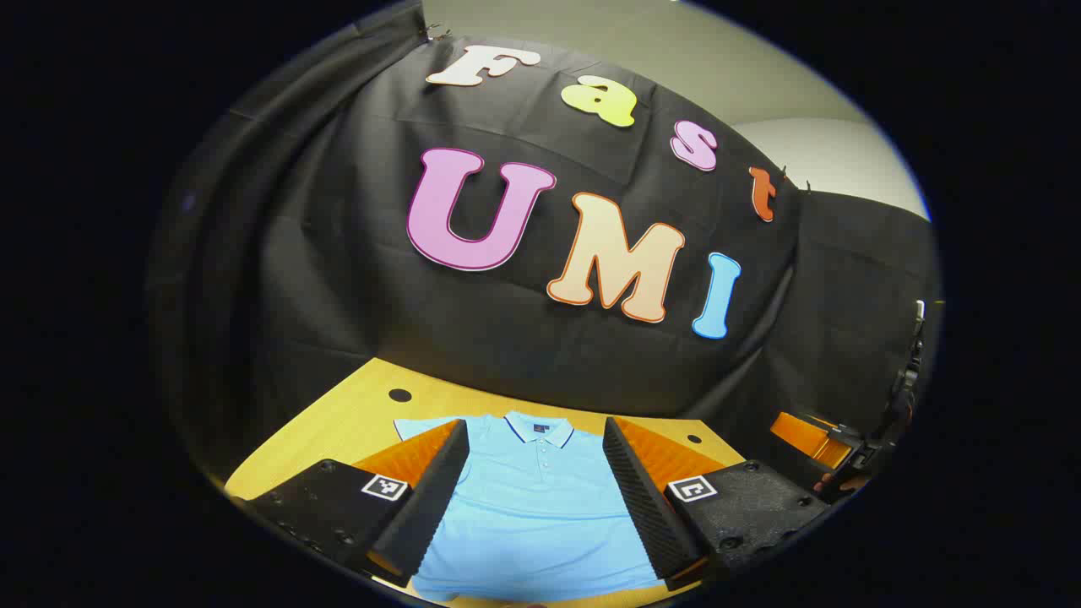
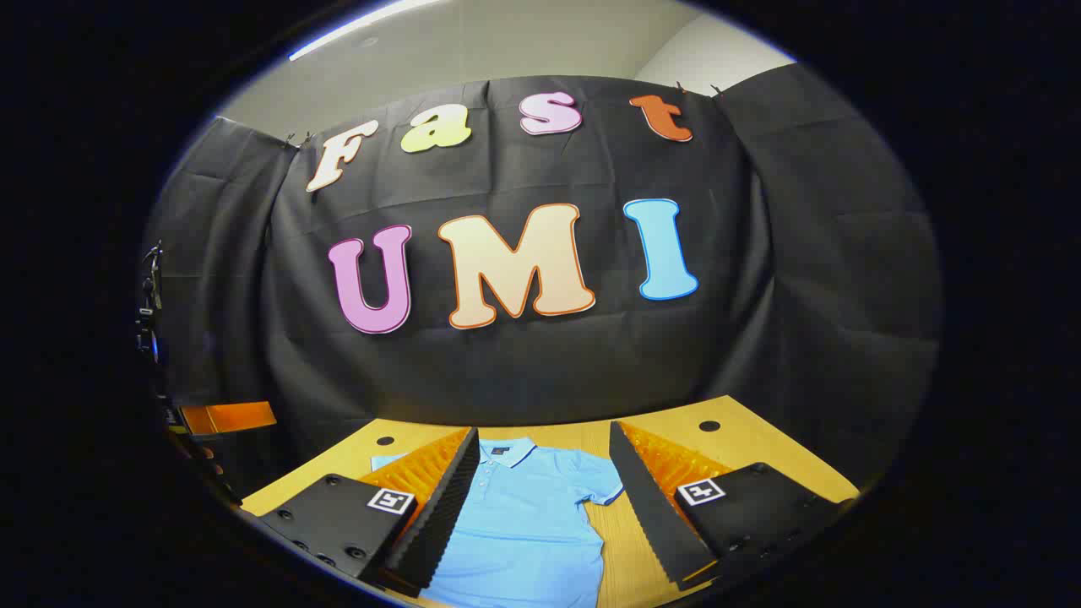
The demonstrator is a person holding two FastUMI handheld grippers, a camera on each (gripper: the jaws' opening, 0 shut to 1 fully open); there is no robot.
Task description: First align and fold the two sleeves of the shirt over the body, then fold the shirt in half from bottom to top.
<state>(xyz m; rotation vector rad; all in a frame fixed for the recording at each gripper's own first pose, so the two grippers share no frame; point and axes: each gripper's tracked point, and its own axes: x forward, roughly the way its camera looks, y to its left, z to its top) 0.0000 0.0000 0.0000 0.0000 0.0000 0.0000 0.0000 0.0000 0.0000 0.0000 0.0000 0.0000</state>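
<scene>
My shirt [image 1: 532, 507] lies flat mid-table [image 2: 743, 439], nothing standing on it. Bare wood runs along the far edge and right side. My grippers hang apart.

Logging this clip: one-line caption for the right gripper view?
Right gripper held open above a light blue polo shirt lying flat, unfolded, on the wooden table.

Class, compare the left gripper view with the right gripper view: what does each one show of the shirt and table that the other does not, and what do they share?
Left gripper view: the shirt sits centred between the left gripper fingers, collar facing the wall, one sleeve tip poking out at its left side.

Right gripper view: the shirt's sleeve lies spread flat on the table, with bare wood beside the shirt's edge, between the right gripper fingers.

Both: the same blue polo shirt lying unfolded on the wooden table, both grippers open and above it, holding nothing.
</scene>
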